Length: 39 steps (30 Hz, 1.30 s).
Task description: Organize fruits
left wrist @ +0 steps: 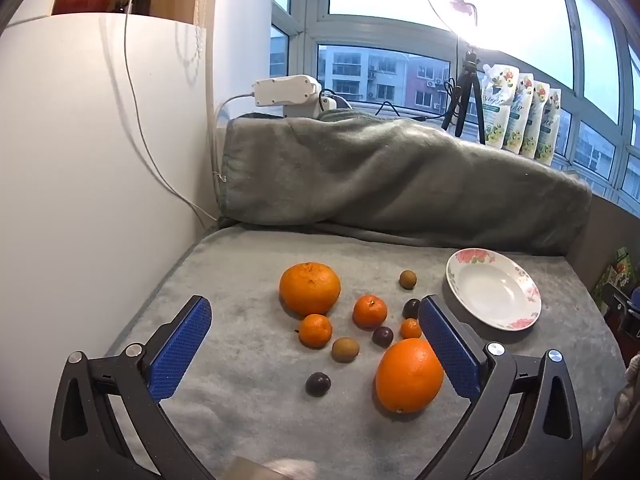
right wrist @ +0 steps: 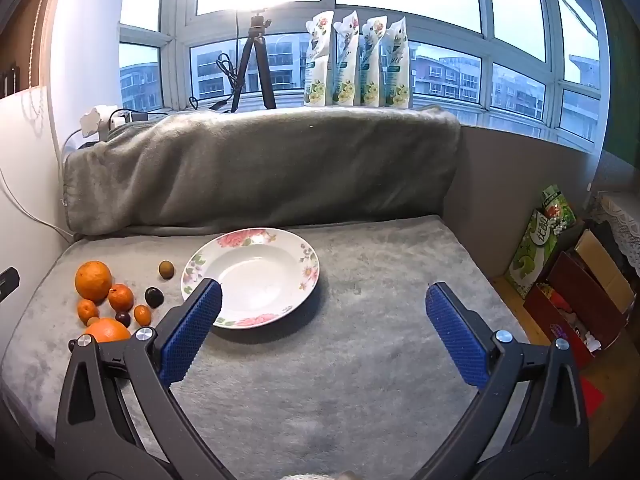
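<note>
Grey plush cloth covers the bench, and daylight from the window behind it washes over everything. Nearest to me, both tools hover above the front edge, tilted down. The left hand-held gripper is spread as wide as it goes and holds nothing; the right hand-held gripper is the same, empty over bare cloth.

Just beyond the left one, toward the bench's left side, the fruits lie scattered: a big orange closest, a dark plum beside it, then small tangerines and brownish round fruits, with a larger mandarin furthest back. To the right of the cluster, nearer the middle, sits the flowered plate, still empty.

Nothing is sorted yet, I'd say. The big orange looks the sensible first pick: come down with the pads either side of its widest part and close gently, since round fruit on soft cloth can roll and knock its neighbours. Small ones packed close would want a narrower approach.
</note>
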Each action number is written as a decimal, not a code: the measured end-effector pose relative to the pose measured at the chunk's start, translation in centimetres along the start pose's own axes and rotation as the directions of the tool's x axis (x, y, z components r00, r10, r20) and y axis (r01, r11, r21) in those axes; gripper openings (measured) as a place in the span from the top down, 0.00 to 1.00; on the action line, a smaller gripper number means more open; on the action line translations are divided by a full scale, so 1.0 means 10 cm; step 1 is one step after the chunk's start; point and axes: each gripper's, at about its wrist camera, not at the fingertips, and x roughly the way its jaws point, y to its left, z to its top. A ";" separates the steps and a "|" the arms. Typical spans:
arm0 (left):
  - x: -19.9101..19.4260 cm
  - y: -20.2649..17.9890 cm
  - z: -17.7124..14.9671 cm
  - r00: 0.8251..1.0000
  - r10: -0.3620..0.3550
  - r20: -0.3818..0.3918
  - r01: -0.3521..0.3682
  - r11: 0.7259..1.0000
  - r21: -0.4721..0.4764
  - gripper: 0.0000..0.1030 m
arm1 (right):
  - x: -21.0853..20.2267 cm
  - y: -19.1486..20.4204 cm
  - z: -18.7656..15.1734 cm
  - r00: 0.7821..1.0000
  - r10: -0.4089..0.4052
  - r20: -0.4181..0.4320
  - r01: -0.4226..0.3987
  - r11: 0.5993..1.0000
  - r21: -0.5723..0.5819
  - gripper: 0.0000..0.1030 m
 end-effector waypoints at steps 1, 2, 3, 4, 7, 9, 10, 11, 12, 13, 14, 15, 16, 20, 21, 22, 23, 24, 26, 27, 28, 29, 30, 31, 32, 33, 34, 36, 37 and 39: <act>0.00 0.00 0.00 1.000 -0.007 -0.001 0.007 1.000 -0.009 0.00 | -0.01 0.00 0.00 1.000 0.001 -0.001 -0.001 1.000 0.003 0.00; 0.00 0.01 0.00 1.000 -0.017 -0.001 0.017 1.000 -0.013 0.00 | -0.01 0.01 0.00 1.000 0.001 -0.001 -0.001 1.000 0.003 0.00; 0.00 0.00 0.00 1.000 -0.020 0.000 0.020 1.000 -0.006 0.00 | -0.02 0.01 0.00 1.000 0.000 -0.001 0.000 1.000 0.002 0.00; 0.00 -0.02 -0.01 1.000 -0.019 0.001 0.019 1.000 0.001 0.00 | -0.02 0.02 0.01 1.000 -0.002 0.000 0.002 1.000 0.000 0.00; -0.02 -0.02 0.03 1.000 -0.017 0.012 0.017 1.000 0.016 0.00 | -0.02 0.03 0.03 1.000 -0.004 0.001 0.004 1.000 -0.004 0.00; -0.03 -0.04 0.07 1.000 -0.014 0.022 0.013 1.000 0.022 0.00 | -0.03 0.04 0.05 1.000 -0.008 0.009 0.008 1.000 -0.005 0.00; -0.05 -0.05 0.07 0.999 -0.012 0.032 0.011 1.000 0.026 0.00 | -0.07 0.13 0.12 1.000 -0.009 0.014 0.009 1.000 -0.008 0.00; -0.08 -0.05 0.05 0.999 -0.009 0.042 0.008 1.000 0.022 0.00 | -0.10 0.15 0.13 1.000 -0.006 0.023 0.006 1.000 -0.010 0.00; -0.09 -0.06 0.06 0.999 -0.009 0.050 0.008 1.000 0.023 0.00 | -0.09 0.15 0.15 1.000 -0.006 0.028 0.006 1.000 -0.009 0.00; -0.10 -0.07 0.07 0.998 -0.009 0.055 0.008 1.000 0.023 0.00 | -0.09 0.15 0.17 0.999 -0.007 0.034 0.008 1.000 -0.010 0.00; -0.11 -0.07 0.08 0.998 -0.010 0.060 0.009 1.000 0.024 0.00 | -0.14 0.09 0.13 0.999 -0.001 0.054 0.002 1.000 -0.015 0.00; -0.12 -0.07 0.09 0.998 -0.011 0.064 0.010 1.000 0.025 0.00 | -0.14 0.09 0.14 0.998 -0.002 0.060 0.003 1.000 -0.018 0.00; -0.13 -0.08 0.10 0.998 -0.012 0.068 0.010 1.000 0.028 0.00 | -0.14 0.10 0.15 0.998 -0.003 0.065 0.004 1.000 -0.019 0.00; -0.14 -0.11 0.09 0.997 -0.006 0.077 0.003 0.999 0.036 0.00 | -0.14 0.09 0.17 0.998 -0.005 0.069 0.006 1.000 -0.014 0.00; -0.14 -0.11 0.09 0.997 -0.008 0.075 0.005 0.999 0.036 0.00 | -0.15 0.09 0.17 0.998 -0.006 0.070 0.007 1.000 -0.012 0.00; -0.14 -0.11 0.09 0.997 -0.011 0.072 0.008 0.999 0.036 0.00 | -0.14 0.09 0.16 0.998 -0.008 0.069 0.009 1.000 -0.010 0.00; -0.14 -0.11 0.08 0.997 -0.012 0.072 0.009 0.999 0.037 0.00 | -0.14 0.08 0.16 0.998 -0.010 0.068 0.011 1.000 -0.008 0.00; -0.14 -0.11 0.08 0.997 -0.012 0.070 0.010 0.999 0.037 0.00 | -0.13 0.08 0.16 0.998 -0.012 0.065 0.012 1.000 -0.007 0.00; -0.14 -0.12 0.08 0.997 -0.012 0.070 0.010 0.999 0.036 0.00 | -0.12 0.09 0.16 0.998 -0.015 0.061 0.015 1.000 -0.006 0.00; -0.14 -0.11 0.09 0.998 -0.013 0.069 0.011 0.999 0.034 0.00 | -0.11 0.09 0.16 0.998 -0.018 0.059 0.018 1.000 -0.007 0.00; -0.14 -0.11 0.09 0.998 -0.015 0.068 0.013 0.999 0.031 0.00 | -0.11 0.09 0.15 0.998 -0.020 0.058 0.020 1.000 -0.009 0.00; -0.13 -0.10 0.08 0.998 -0.016 0.068 0.014 0.999 0.030 0.00 | -0.11 0.09 0.15 0.998 -0.022 0.058 0.023 1.000 -0.008 0.00; -0.13 -0.09 0.09 0.998 -0.015 0.066 0.014 0.999 0.030 0.00 | -0.11 0.09 0.15 0.998 -0.025 0.061 0.025 1.000 -0.008 0.00; -0.12 -0.09 0.09 0.998 -0.015 0.065 0.013 0.999 0.031 0.00 | -0.11 0.09 0.16 0.998 -0.028 0.064 0.029 1.000 -0.007 0.00; -0.12 -0.09 0.10 0.998 -0.015 0.064 0.013 0.999 0.032 0.00 | -0.12 0.09 0.16 0.997 -0.030 0.067 0.030 1.000 -0.006 0.00; -0.12 -0.10 0.09 0.998 -0.013 0.065 0.011 0.999 0.033 0.00 | -0.12 0.09 0.15 0.997 -0.031 0.069 0.032 0.999 -0.004 0.00; -0.12 -0.10 0.09 0.998 -0.012 0.065 0.010 0.999 0.033 0.00 | -0.12 0.08 0.16 0.997 -0.033 0.069 0.033 0.999 -0.003 0.00; -0.12 -0.09 0.09 0.998 -0.015 0.067 0.013 1.000 0.028 0.00 | -0.12 0.08 0.16 0.997 -0.032 0.068 0.032 0.999 0.001 0.00; -0.12 -0.08 0.10 0.998 -0.013 0.069 0.012 1.000 0.025 0.00 | -0.12 0.08 0.17 0.997 -0.032 0.069 0.032 0.999 0.002 0.00; -0.13 -0.07 0.09 0.997 -0.013 0.071 0.011 1.000 0.022 0.00 | -0.12 0.07 0.17 0.997 -0.033 0.069 0.033 0.999 0.001 0.00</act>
